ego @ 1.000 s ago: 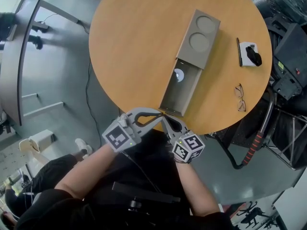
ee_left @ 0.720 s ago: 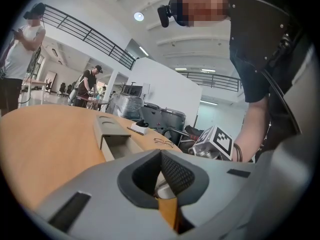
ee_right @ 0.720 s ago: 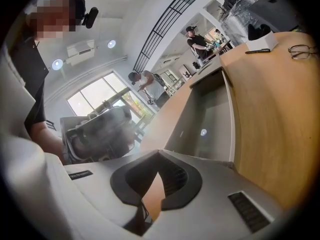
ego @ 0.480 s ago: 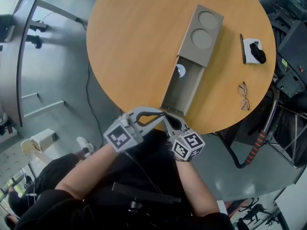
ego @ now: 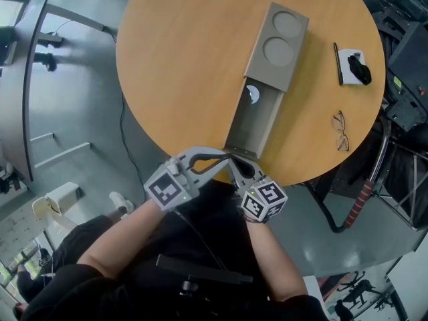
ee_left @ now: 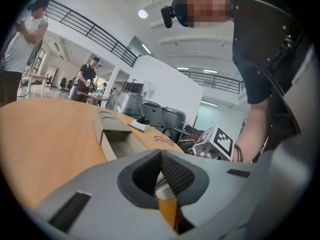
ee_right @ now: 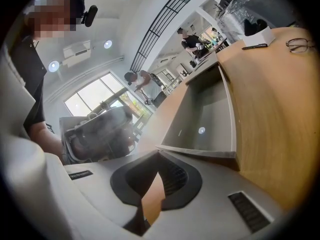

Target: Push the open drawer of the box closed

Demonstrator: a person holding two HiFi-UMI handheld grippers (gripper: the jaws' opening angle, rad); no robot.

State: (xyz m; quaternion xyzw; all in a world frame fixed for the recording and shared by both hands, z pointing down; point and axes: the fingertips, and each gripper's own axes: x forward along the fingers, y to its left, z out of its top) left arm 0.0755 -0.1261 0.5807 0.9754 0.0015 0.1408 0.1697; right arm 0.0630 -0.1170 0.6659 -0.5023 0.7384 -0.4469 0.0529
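Note:
A grey box (ego: 277,39) with two round recesses on top lies on the round wooden table (ego: 180,65). Its open drawer (ego: 255,122) reaches toward the table's near edge, and a small white disc (ego: 251,94) lies inside. Both grippers meet at the drawer's front end. My left gripper (ego: 225,157) is shut with nothing in it, its tips beside the drawer front. My right gripper (ego: 233,162) is also shut and empty. In the left gripper view the drawer (ee_left: 118,140) is just ahead of the left gripper (ee_left: 161,153). In the right gripper view the drawer (ee_right: 202,115) fills the space ahead of the right gripper (ee_right: 159,154).
Glasses (ego: 340,131) lie near the table's right edge. A pen (ego: 336,63) and a white pad with a black object (ego: 352,67) sit farther back. A black stand (ego: 374,186) and gear crowd the floor to the right. Several people stand far off in the gripper views.
The head view has shifted slightly, so the table sits a little higher in frame. Both grippers stay together at the drawer's front end, and the drawer looks equally open.

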